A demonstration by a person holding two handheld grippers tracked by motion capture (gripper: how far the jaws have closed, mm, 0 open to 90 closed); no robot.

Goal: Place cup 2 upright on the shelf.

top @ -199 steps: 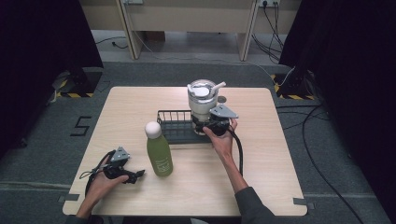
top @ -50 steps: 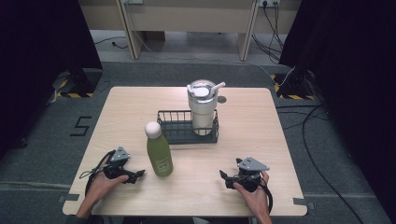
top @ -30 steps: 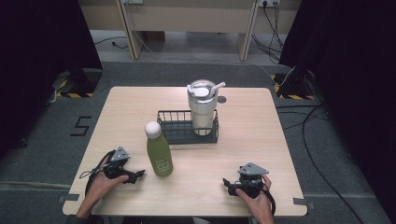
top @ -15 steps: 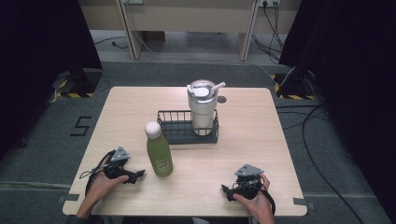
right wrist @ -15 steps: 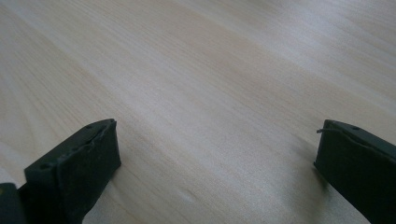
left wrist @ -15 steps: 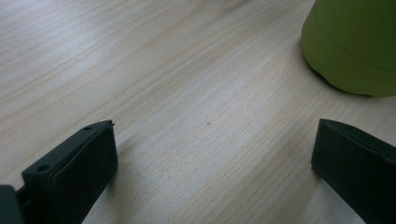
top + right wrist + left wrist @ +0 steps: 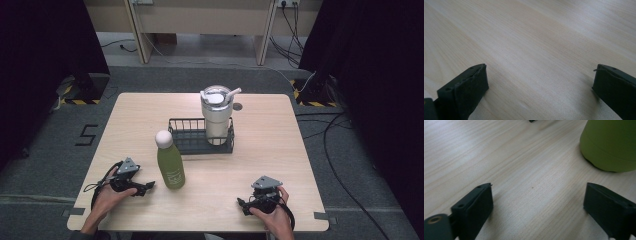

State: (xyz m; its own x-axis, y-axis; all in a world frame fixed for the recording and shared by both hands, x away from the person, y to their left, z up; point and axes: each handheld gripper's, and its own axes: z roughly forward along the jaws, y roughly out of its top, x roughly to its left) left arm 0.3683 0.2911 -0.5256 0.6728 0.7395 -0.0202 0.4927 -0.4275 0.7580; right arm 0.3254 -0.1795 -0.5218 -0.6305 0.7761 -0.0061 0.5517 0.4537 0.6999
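Note:
A green bottle [image 7: 170,162] with a white cap stands upright at the table's front left. Its base [image 7: 611,142] shows at the top right of the left gripper view. My left gripper [image 7: 146,188] lies on the table just left of it. Its jaws have just been closing but stand open [image 7: 536,195], with bare wood between them. A pale tumbler [image 7: 216,112] with lid and straw stands in the right end of a black wire basket [image 7: 176,131]. My right gripper [image 7: 243,204] rests at the front right. Its jaws have just opened [image 7: 540,80] and are empty.
The wooden table [image 7: 280,145] has a small round grey spot [image 7: 237,106] behind the tumbler. Both hands sit close to the front edge. Cables [image 7: 345,130] run over the grey floor to the right, and dark curtains hang at both sides.
The right hand, earlier at the tumbler in the basket, now rests at the table's front right. The tumbler stays in the basket. The left hand and the bottle have not moved.

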